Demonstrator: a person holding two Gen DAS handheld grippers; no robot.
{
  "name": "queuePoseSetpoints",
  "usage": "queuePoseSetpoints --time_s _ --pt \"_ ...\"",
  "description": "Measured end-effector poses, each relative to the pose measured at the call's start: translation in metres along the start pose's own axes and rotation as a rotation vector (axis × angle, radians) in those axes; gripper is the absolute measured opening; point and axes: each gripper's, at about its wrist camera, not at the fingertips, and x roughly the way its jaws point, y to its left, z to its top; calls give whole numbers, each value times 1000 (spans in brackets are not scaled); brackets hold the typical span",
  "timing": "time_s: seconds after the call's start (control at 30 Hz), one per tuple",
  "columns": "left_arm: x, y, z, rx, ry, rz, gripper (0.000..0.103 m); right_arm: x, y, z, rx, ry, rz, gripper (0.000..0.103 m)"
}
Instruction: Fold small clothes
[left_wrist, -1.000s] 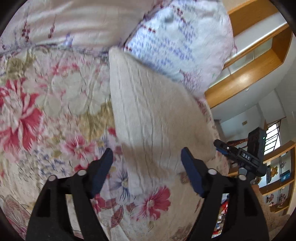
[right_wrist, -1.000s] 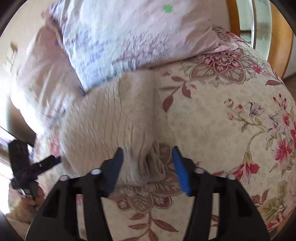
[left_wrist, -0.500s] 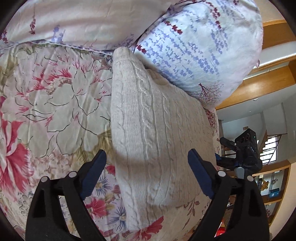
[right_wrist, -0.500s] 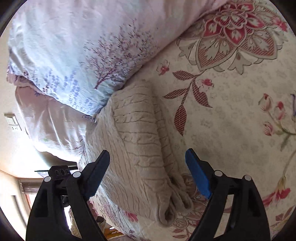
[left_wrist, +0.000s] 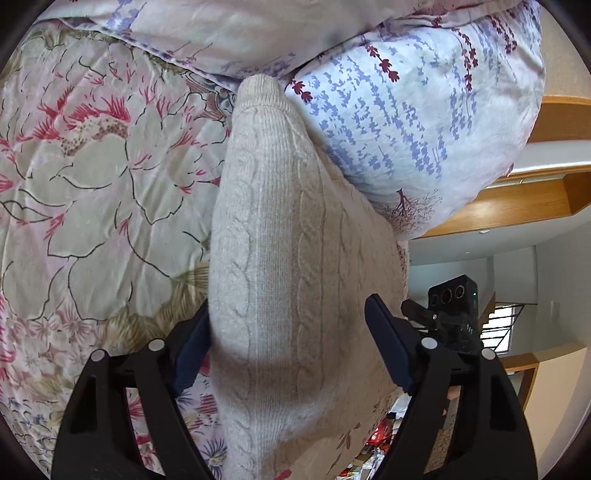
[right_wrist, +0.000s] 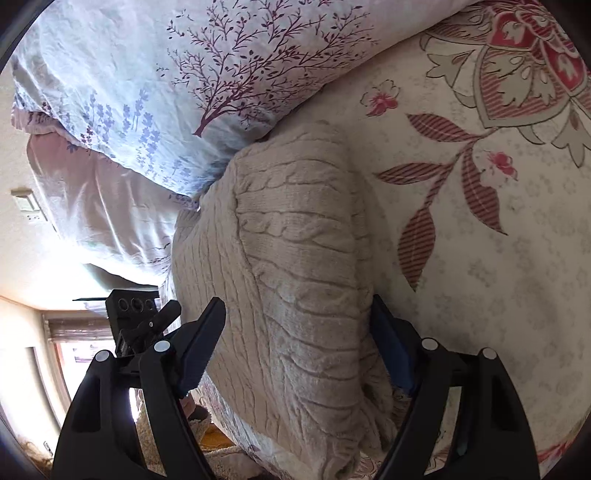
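A cream cable-knit sweater (left_wrist: 295, 258) lies folded on a floral bedspread (left_wrist: 92, 177), its far end against a pillow. My left gripper (left_wrist: 288, 343) is open, its blue-padded fingers straddling the sweater's near end. In the right wrist view the same sweater (right_wrist: 295, 266) shows a folded sleeve on top. My right gripper (right_wrist: 295, 343) is open and straddles that folded part from the opposite side. Each view shows the other gripper beyond the sweater.
A white pillow with purple tree print (left_wrist: 424, 122) presses on the sweater's far end; it also shows in the right wrist view (right_wrist: 207, 74). The bedspread (right_wrist: 498, 221) stretches to the right. The bed's edge, wooden railing (left_wrist: 517, 206) and room lie beyond.
Both grippers have moved in closer over the sweater and now straddle it. The right gripper's jaws have opened wider than a second ago.
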Motion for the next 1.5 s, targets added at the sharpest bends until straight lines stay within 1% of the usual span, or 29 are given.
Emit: queuePoseSetpoints --time_s 0.07,0.1,0.13,0.2,0.23,0.27,0.3,0.33,0.4,0.53,0.67,0.8,0.9,1.0,1.07,1.13,1.17,1.23,1.27,1.33,1.4,1.47,1.5 --pt "-2 0 -1 -8 -7 -7 78 4 0 -1 -7 7 25 78" --pt "-7 6 -3 -12 -9 -10 77 6 0 -3 -10 6 40 77" --pt "-6 7 -3 -17 -11 -13 75 9 0 -5 -13 21 61 74" --pt "-6 9 -5 -30 -14 -21 70 12 -2 -6 -9 22 83 68" --pt "-8 13 -6 -37 -17 -24 65 13 -3 -7 -4 21 95 62" --pt "-9 14 -7 -42 -23 -24 63 15 -6 -8 5 21 100 55" --pt "-10 15 -8 -47 -34 -25 58 17 -8 -10 23 17 125 41" --pt "-12 15 -10 -48 -44 -27 51 17 -8 -13 25 3 145 39" --pt "-17 15 -12 -42 -61 -30 43 15 -4 -17 15 -29 165 38" --pt "-28 12 -13 -25 -66 -47 38 11 7 -23 18 -67 226 36" --pt "-51 4 -15 15 -80 -50 38 13 28 -31 -17 -64 265 35" --pt "-87 6 -15 25 -101 -53 38 25 48 -40 -38 -55 313 35" --pt "-117 12 -19 49 -102 -39 38 41 67 -49 -74 -48 326 35" --pt "-139 29 -22 58 -101 2 38 64 84 -61 -111 -33 293 35" --pt "-145 46 -23 54 -99 56 39 82 92 -67 -133 -18 243 35" --pt "-142 66 -27 39 -95 127 39 102 92 -74 -135 -14 185 35" --pt "-140 76 -29 27 -97 153 40 105 90 -75 -127 -26 188 35" --pt "-139 91 -31 -7 -124 126 42 107 82 -75 -83 -52 220 35" --pt "-138 93 -32 -11 -138 122 45 107 80 -75 -75 -60 219 35" --pt "-133 93 -37 27 -165 161 54 108 79 -75 -83 -68 191 35" --pt "-131 91 -41 59 -187 179 56 109 81 -75 -85 -59 160 37" --pt "-133 90 -43 63 -197 191 57 110 85 -73 -91 -45 135 40" --pt "-134 87 -43 68 -204 192 56 107 88 -74 -98 -38 117 43"
